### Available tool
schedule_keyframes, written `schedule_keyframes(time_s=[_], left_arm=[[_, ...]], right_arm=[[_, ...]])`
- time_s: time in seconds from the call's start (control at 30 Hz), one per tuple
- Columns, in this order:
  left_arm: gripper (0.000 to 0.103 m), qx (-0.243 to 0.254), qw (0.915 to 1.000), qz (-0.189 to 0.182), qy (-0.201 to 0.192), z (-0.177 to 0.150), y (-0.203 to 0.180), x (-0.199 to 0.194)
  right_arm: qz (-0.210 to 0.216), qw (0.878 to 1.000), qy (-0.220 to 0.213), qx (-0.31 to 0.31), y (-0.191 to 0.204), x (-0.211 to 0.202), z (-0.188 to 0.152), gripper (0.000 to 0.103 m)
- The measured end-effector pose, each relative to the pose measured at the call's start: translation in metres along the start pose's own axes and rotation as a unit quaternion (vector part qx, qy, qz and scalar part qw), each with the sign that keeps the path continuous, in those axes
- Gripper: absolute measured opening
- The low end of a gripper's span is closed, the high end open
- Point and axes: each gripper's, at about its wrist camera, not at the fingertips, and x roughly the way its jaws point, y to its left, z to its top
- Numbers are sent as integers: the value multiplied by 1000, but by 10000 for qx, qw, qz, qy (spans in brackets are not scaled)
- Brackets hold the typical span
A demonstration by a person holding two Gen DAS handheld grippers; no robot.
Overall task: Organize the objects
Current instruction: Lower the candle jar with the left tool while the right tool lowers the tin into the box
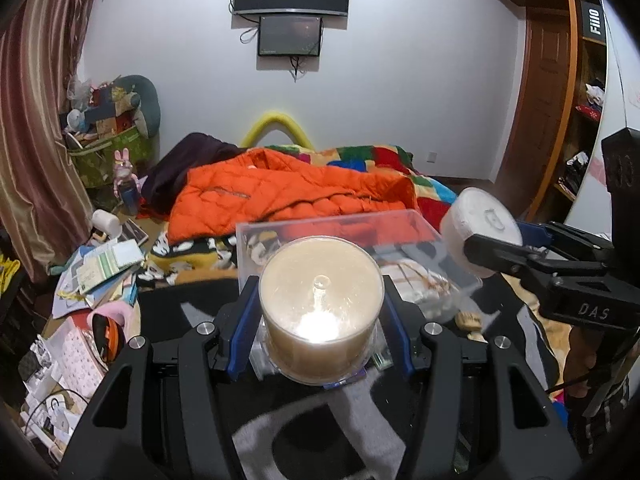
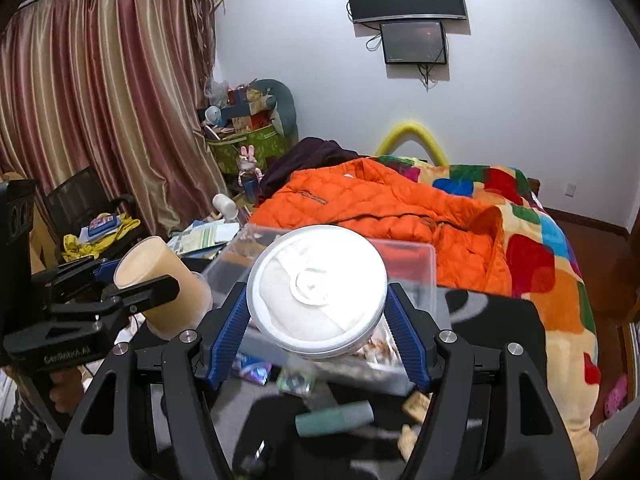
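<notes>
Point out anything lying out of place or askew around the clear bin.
An orange jacket lies crumpled across the bed rather than folded. Papers are strewn in a loose pile left of the clear bin. A teal tube lies on its side on the black cloth in front of the bin.

"FiiiO" on a black box [image 1: 594,24]; "DAS" on the right gripper [image 1: 492,240].

Clear box [image 2: 416,264] contents blurred (teal tube [image 2: 334,418] too).
</notes>
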Motion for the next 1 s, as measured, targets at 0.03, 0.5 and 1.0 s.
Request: schedule_keyframes(time_s=[0.03, 0.5, 1.0], left_arm=[[56, 9, 10000, 19, -12, 2, 1, 3], [56, -118, 9992, 86, 384, 7, 16, 73], [56, -68, 9978, 122, 644, -8, 18, 106]], right_arm=[[9, 10000, 14, 15, 1, 6, 3, 64], [-14, 9979, 648, 74, -5, 77, -7, 64], [-112, 9939, 1096, -33, -8, 117, -26, 64]])
